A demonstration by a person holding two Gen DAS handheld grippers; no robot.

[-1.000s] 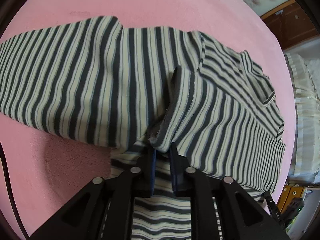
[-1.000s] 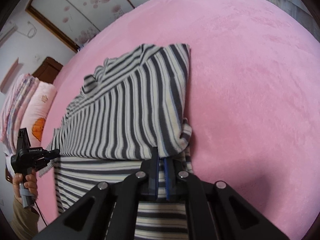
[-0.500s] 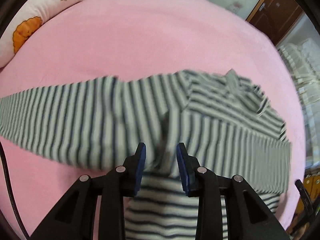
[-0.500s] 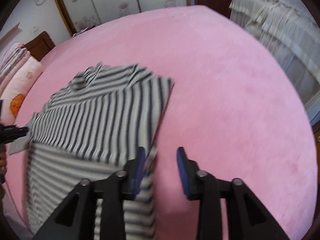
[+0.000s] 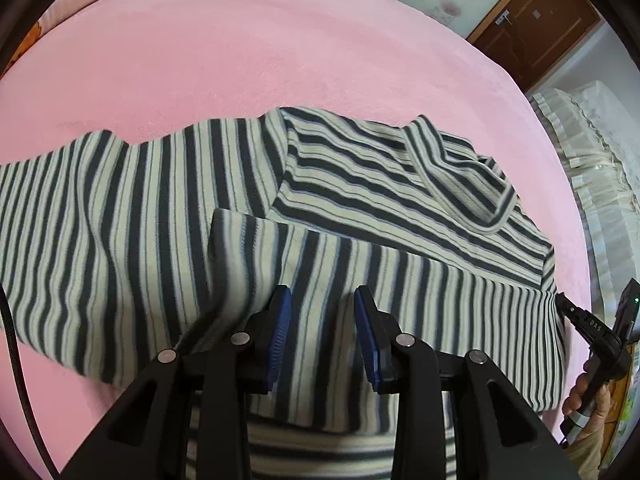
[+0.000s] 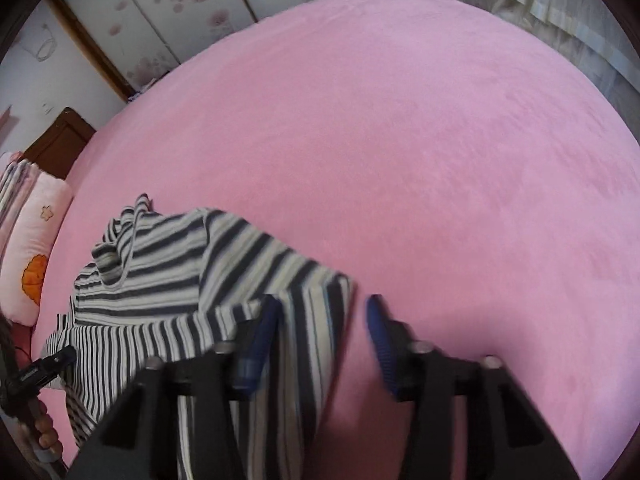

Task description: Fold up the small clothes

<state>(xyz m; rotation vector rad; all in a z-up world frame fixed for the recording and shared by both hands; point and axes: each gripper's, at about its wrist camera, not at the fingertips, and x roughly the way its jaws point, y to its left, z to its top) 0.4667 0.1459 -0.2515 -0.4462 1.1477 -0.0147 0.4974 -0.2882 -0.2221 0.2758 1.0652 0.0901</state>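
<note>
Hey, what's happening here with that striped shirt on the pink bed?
A person holding a gripper in each hand is folding a small striped shirt laid out on a pink blanket. One sleeve lies folded across the body. The other sleeve is spread out flat. The left gripper is open above the folded sleeve, and the right gripper is open over the shirt's edge. Neither grips the fabric.
</note>
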